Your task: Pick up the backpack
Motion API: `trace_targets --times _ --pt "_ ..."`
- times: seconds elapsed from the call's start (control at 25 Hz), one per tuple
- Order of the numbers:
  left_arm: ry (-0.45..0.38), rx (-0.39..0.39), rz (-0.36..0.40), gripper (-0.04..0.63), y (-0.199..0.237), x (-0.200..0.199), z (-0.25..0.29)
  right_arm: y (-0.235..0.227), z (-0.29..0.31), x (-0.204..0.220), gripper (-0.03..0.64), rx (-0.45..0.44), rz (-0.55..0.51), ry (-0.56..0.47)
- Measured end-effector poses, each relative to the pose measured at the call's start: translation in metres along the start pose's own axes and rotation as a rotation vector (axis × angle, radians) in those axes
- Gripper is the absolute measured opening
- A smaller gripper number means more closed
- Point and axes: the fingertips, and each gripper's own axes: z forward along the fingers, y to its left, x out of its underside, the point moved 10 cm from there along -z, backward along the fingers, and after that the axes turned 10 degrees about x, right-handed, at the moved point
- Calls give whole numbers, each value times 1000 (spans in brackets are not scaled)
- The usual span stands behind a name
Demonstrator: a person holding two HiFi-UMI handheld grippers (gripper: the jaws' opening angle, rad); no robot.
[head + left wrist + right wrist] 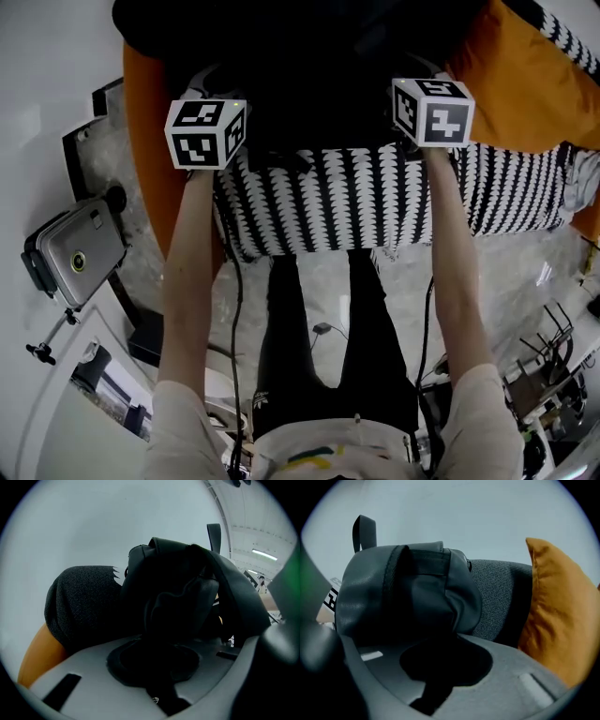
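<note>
Pale wall (464,508) behind; left gripper (161,634) and right gripper (440,644) jaws clench black leathery backpack (403,592).

In the head view the black, smooth-skinned backpack (309,66) runs off the top edge and is too dark to tell straps from seams. There the square-patterned marker cubes (206,133) hide the jaws of the left gripper (157,677) and the right gripper (436,677). A blurred green patch (288,581) at the left gripper view's right rim cannot be named, and the plump orange fabric cushion (558,616) is cut off by the right gripper view's rim.
</note>
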Motion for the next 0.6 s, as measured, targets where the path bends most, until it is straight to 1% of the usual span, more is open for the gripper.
trace_targets --times 0.16,0.28,0.36,0.52,0.6 --pt "8 -42 14 51 -7 5 11 -4 5 8 44 20 -16 -16" --pt "-21 -65 33 46 -8 -1 7 -2 6 5 41 26 -25 -44" --pt "-48 -64 40 44 -7 -5 -3 4 2 2 41 30 -17 -71" --pt "-80 -33 48 43 -2 -12 -29 20 -14 2 39 25 17 -121" --pt "-103 -34 58 43 -3 -17 -43 28 -25 -1 38 28 25 -148"
